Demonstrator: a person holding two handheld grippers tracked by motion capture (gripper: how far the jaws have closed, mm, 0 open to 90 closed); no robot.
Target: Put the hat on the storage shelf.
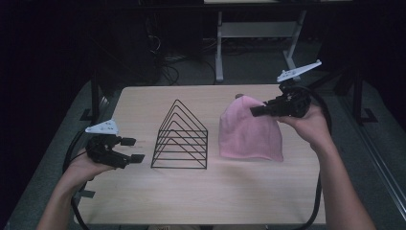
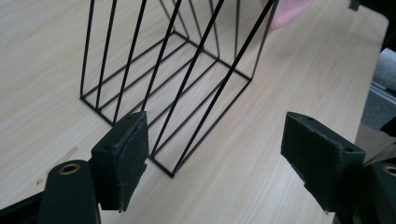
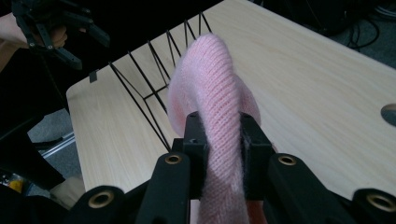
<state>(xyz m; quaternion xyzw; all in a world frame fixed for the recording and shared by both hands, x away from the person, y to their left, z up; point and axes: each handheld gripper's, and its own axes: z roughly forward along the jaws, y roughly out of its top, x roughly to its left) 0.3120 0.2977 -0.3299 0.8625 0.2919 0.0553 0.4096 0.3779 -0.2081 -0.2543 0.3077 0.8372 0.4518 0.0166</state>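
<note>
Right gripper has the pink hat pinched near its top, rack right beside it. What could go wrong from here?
1. The right gripper pinches only a thin fold of the pink hat; the knit may slip out.
2. The hat hangs close to the wire rack; loose fabric might snag on a wire and tip it.
3. The left gripper is open and off the rack, so nothing steadies it.

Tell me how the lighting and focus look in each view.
High view: dim, dark surroundings, lit pale wooden table. Left gripper view: black wire rack sharp, near felt pads soft. Right gripper view: pink knitted beanie crisp, background murky.
</note>
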